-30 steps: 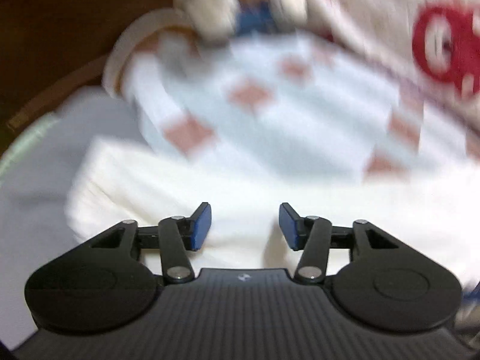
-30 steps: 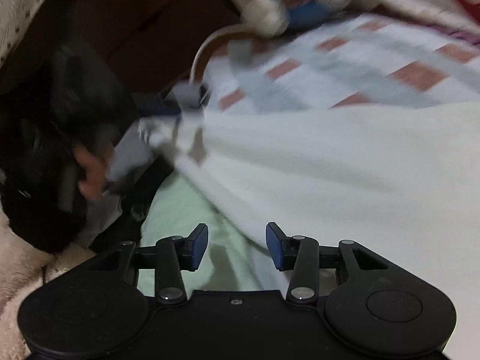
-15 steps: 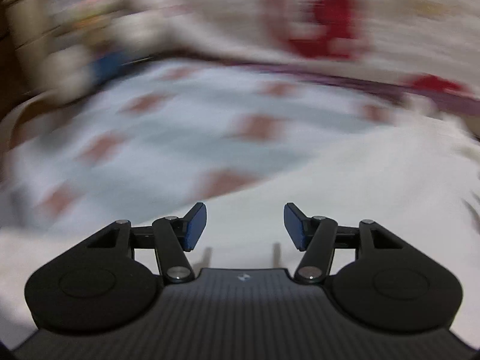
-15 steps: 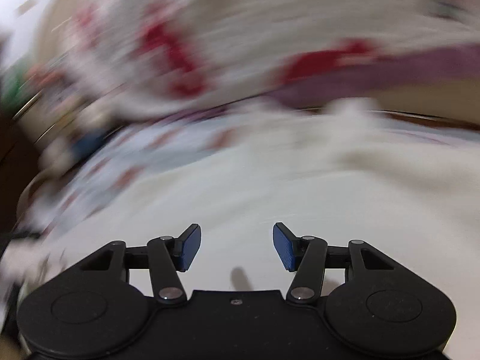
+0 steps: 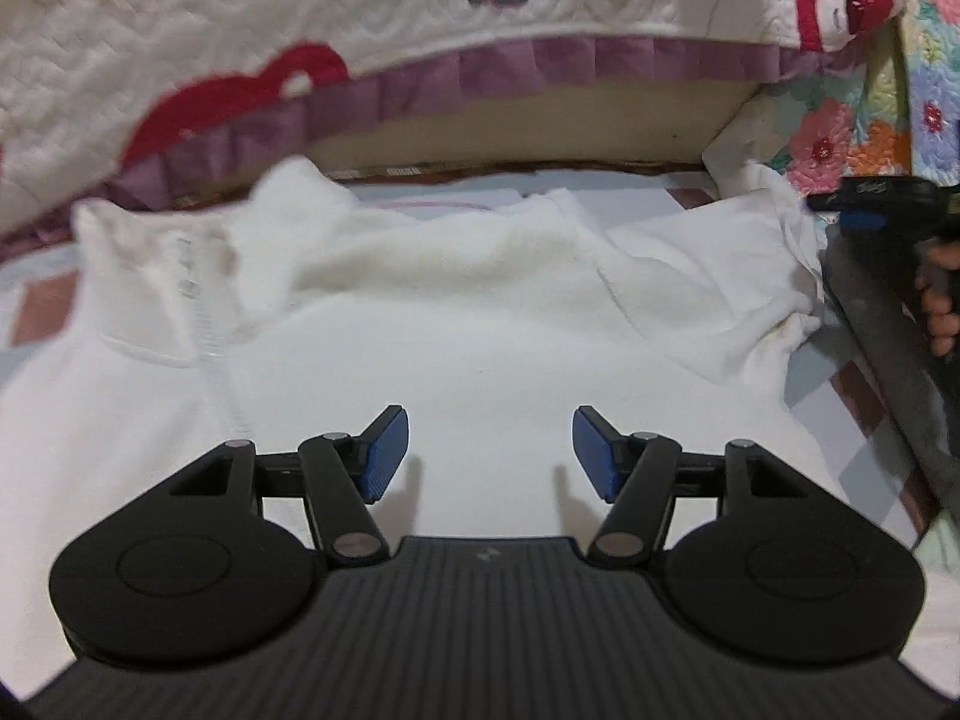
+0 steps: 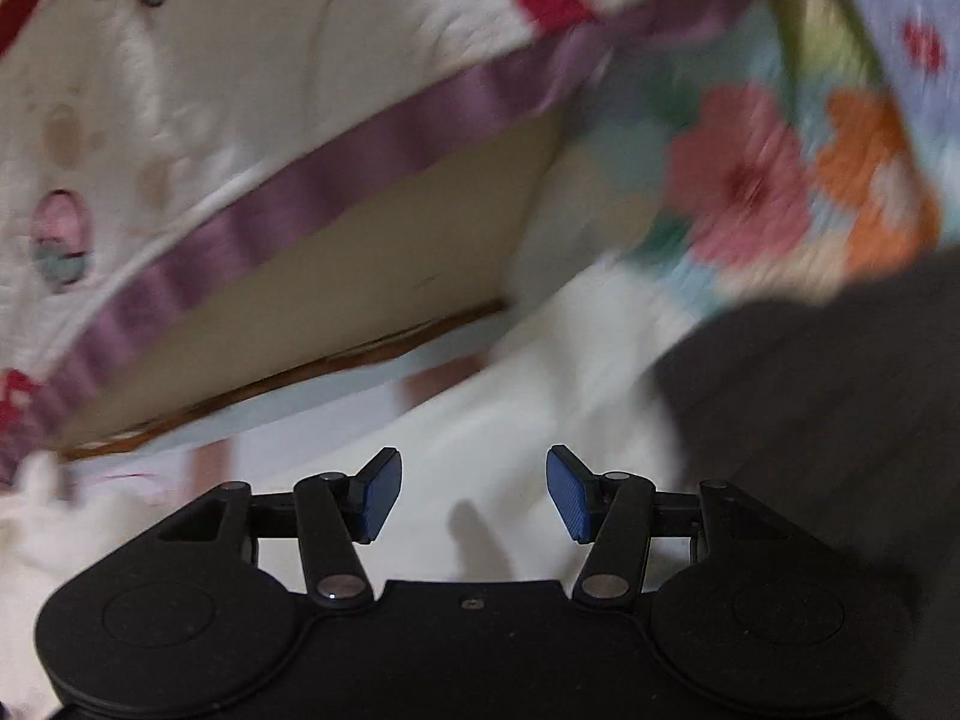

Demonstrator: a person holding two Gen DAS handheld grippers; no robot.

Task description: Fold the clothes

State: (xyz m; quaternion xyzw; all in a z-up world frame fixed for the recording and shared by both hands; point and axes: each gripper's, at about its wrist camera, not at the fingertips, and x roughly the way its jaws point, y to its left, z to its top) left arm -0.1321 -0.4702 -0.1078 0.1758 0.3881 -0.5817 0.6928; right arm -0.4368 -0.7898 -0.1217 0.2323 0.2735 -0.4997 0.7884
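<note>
A white fleece top (image 5: pixel 456 324) with a zip collar at its left lies spread flat on a checked sheet. My left gripper (image 5: pixel 490 453) hovers open just above the top's middle, nothing between its blue pads. A folded sleeve (image 5: pixel 708 282) lies at the right. The right gripper (image 5: pixel 864 210) shows at the far right edge of the left wrist view, held by a hand, near the sleeve's end. In the right wrist view, my right gripper (image 6: pixel 474 495) is open over white fabric (image 6: pixel 528 420); that view is blurred.
A cream quilt (image 5: pixel 300 30) with strawberry prints and a purple ruffle (image 5: pixel 540 60) hangs along the far side. A floral quilt (image 5: pixel 870 114) is at the right. The checked sheet (image 5: pixel 852 408) shows beside the top. Something dark (image 6: pixel 828 420) fills the right of the right wrist view.
Both grippers have swung from the garment's left side toward the right, staying open. The left wrist view now faces the collar and the hanging quilt; the right one faces the floral quilt.
</note>
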